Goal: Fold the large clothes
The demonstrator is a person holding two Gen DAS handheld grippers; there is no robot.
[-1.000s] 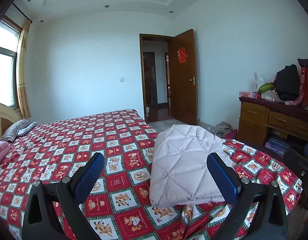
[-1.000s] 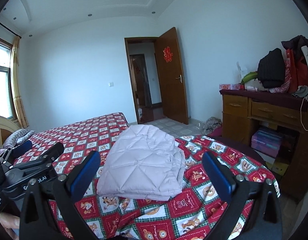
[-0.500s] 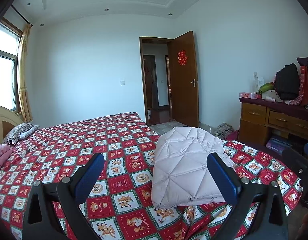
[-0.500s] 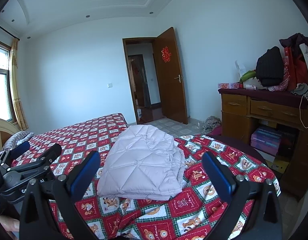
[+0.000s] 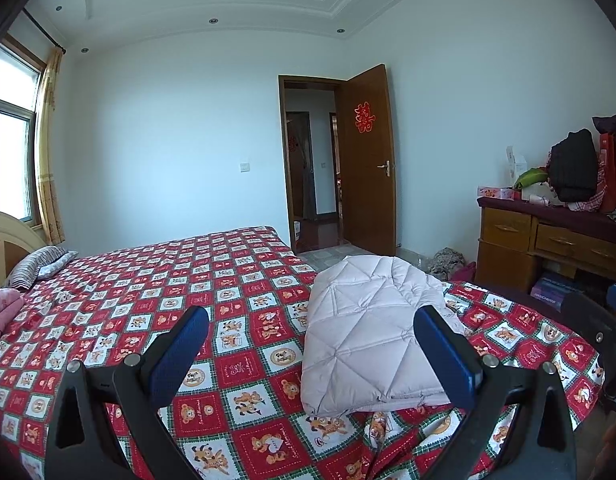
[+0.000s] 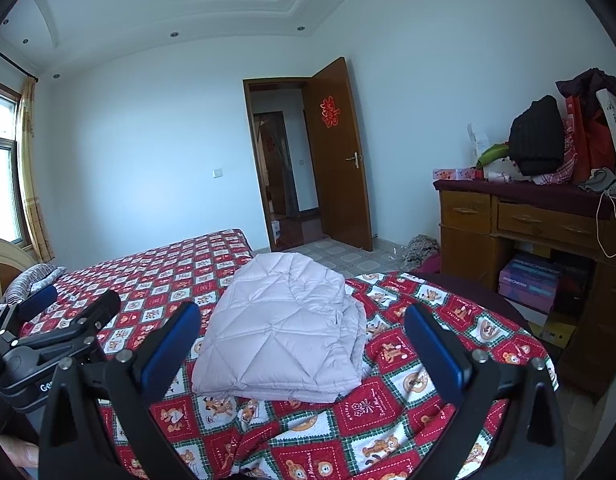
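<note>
Here, a pale lilac quilted down jacket (image 5: 371, 328) lies folded into a flat, thick bundle on the bed's near corner, resting on a red, white and green checked bedspread (image 5: 156, 292) printed with small bears. Its long axis runs away from the cameras toward the open wooden door (image 5: 369, 160): the straight folded edge faces the viewer, and the rounded end points to the doorway. In the right wrist view the jacket (image 6: 284, 324) shows stacked layers along its right side. The fabric is puffy, stitched in diamond and triangle panels, with a soft sheen.

The left gripper (image 5: 311, 344) hangs above the bedspread with its jaws spread wide, holding nothing and touching nothing; its fingers are black plastic faced with blue textured pads (image 5: 178, 356). The right gripper (image 6: 304, 340) is likewise wide apart and empty, clear of the jacket. A striped pillow (image 5: 40, 264) lies at the head of the bed, and a wooden dresser (image 6: 547, 232) piled with clothes and bags stands on the right.
</note>
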